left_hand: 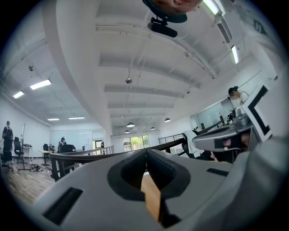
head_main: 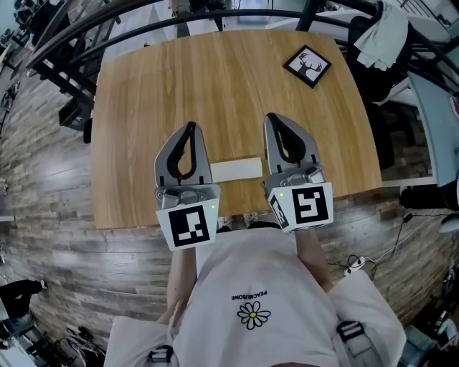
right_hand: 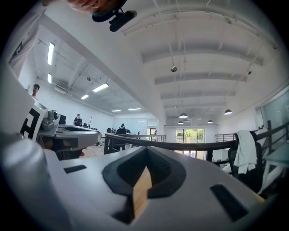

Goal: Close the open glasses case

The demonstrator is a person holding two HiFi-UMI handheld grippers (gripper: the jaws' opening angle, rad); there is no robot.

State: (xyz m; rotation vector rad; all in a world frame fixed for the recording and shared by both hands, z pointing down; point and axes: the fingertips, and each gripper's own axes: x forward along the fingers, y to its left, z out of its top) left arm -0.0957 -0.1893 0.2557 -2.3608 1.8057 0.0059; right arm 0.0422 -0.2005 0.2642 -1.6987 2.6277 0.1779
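Observation:
In the head view a flat white oblong case (head_main: 237,170) lies on the wooden table (head_main: 215,79) near its front edge. It sits low between my two grippers, partly hidden by them, and whether its lid is open I cannot tell. The left gripper (head_main: 190,126) stands to the case's left, its jaws together and holding nothing. To the right of the case the right gripper (head_main: 272,117) is likewise shut and empty. Both point away from me, roughly level over the table. In the left gripper view the left gripper (left_hand: 145,151) shows only shut jaws, and the right gripper (right_hand: 146,149) looks the same in its own view.
A black-framed square card with a deer picture (head_main: 307,66) lies at the table's far right corner. A dark curved railing (head_main: 143,18) runs behind the table. A chair with white cloth (head_main: 384,32) stands at the right. Wood floor surrounds the table.

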